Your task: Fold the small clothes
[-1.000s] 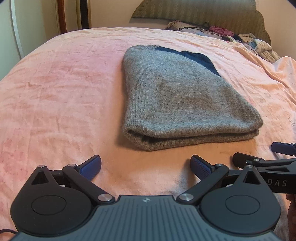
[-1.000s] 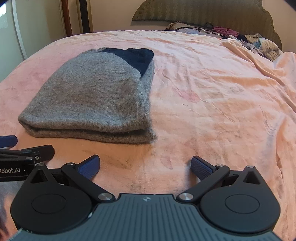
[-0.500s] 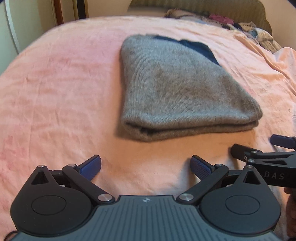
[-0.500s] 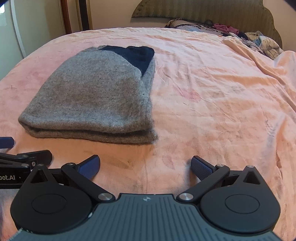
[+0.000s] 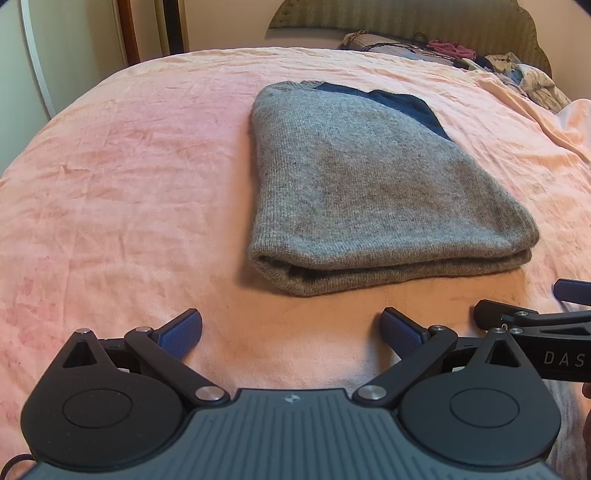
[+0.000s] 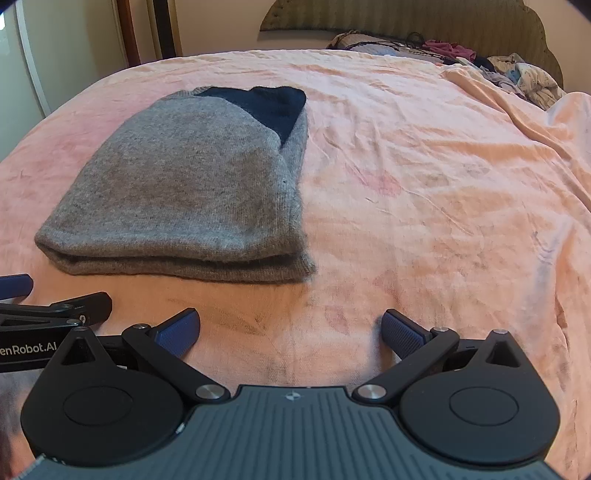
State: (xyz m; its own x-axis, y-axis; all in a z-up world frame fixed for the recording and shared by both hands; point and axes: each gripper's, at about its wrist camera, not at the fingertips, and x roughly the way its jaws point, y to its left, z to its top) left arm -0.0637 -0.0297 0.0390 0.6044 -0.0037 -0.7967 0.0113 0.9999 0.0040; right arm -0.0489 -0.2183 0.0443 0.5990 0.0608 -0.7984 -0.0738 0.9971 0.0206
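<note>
A grey knit garment point(image 5: 369, 192) with a dark blue part at its far end lies folded flat on the pink bed sheet point(image 5: 122, 192). It also shows in the right wrist view point(image 6: 192, 192), left of centre. My left gripper point(image 5: 291, 328) is open and empty, just short of the garment's near folded edge. My right gripper point(image 6: 291, 328) is open and empty, near the garment's near right corner and apart from it. Each gripper shows at the edge of the other's view.
A heap of loose clothes point(image 5: 517, 74) lies at the far right by the headboard point(image 5: 406, 22); it also shows in the right wrist view point(image 6: 517, 74). A rumpled fold of sheet point(image 6: 535, 122) runs along the right side. Wall and door frame stand at far left.
The left wrist view tipped down toward the garment and has come back up. Both grippers stayed open and empty. The garment has not moved.
</note>
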